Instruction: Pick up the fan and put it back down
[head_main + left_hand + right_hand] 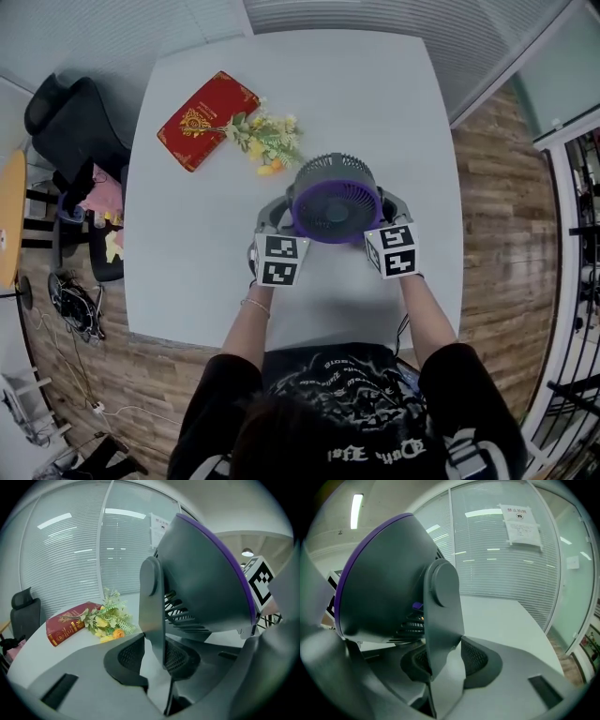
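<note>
A pale grey rectangular table (375,112) carries a red hardcover book with gold emblem (207,119) at its far left. Just right of the book lies a bunch of yellow-and-green flowers (265,141), its stems overlapping the book's corner.

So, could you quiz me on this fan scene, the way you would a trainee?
1. True or false: only one gripper holds the fan.
2. Which part of the fan does the left gripper clamp? A) purple rim B) grey side arm C) front grille
3. What lies right beside the red book on the table?

Key:
1. False. The right gripper clamps the other side arm.
2. B
3. The yellow flowers.
</note>
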Action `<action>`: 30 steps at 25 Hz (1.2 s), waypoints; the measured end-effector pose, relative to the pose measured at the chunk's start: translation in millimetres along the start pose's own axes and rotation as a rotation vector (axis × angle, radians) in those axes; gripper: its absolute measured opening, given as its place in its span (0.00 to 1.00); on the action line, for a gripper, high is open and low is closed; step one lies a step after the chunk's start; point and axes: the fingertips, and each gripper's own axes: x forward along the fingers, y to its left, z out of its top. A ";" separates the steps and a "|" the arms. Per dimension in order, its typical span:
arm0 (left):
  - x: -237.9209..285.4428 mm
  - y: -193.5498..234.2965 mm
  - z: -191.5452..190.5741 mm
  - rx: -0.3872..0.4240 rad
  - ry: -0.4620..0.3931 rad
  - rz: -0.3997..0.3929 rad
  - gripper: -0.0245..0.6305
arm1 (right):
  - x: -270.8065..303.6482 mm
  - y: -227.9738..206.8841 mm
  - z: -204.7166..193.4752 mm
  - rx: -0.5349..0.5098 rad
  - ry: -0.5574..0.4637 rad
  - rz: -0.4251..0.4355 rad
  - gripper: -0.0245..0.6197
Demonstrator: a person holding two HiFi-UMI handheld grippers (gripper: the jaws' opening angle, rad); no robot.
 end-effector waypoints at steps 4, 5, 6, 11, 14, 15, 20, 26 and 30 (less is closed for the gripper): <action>-20.9 -7.1 5.6 -0.022 -0.007 -0.020 0.19 | -21.8 8.0 5.1 0.003 -0.010 -0.013 0.23; -26.4 -8.5 6.6 -0.021 -0.009 -0.021 0.19 | -27.0 10.5 5.8 0.003 -0.011 -0.016 0.23; -32.0 -9.7 7.6 -0.020 -0.012 -0.020 0.18 | -32.1 13.3 6.7 0.004 -0.012 -0.018 0.23; -64.7 -17.3 11.6 -0.047 -0.026 -0.023 0.18 | -61.3 28.0 17.5 0.026 -0.039 -0.014 0.22; -85.1 -20.7 15.3 -0.090 -0.036 -0.029 0.18 | -78.4 37.0 24.3 0.043 -0.059 -0.008 0.22; -92.4 -21.8 16.9 -0.094 -0.041 -0.026 0.18 | -83.8 40.6 25.4 0.041 -0.062 -0.011 0.21; -127.7 -27.6 19.0 -0.097 -0.057 -0.013 0.17 | -112.4 60.9 27.9 0.037 -0.081 -0.026 0.21; -166.9 -37.1 16.0 -0.117 -0.067 -0.015 0.16 | -146.1 84.6 27.9 0.043 -0.105 -0.017 0.21; -189.1 -42.1 8.5 -0.124 -0.068 -0.008 0.16 | -165.0 100.2 24.5 0.041 -0.112 -0.024 0.21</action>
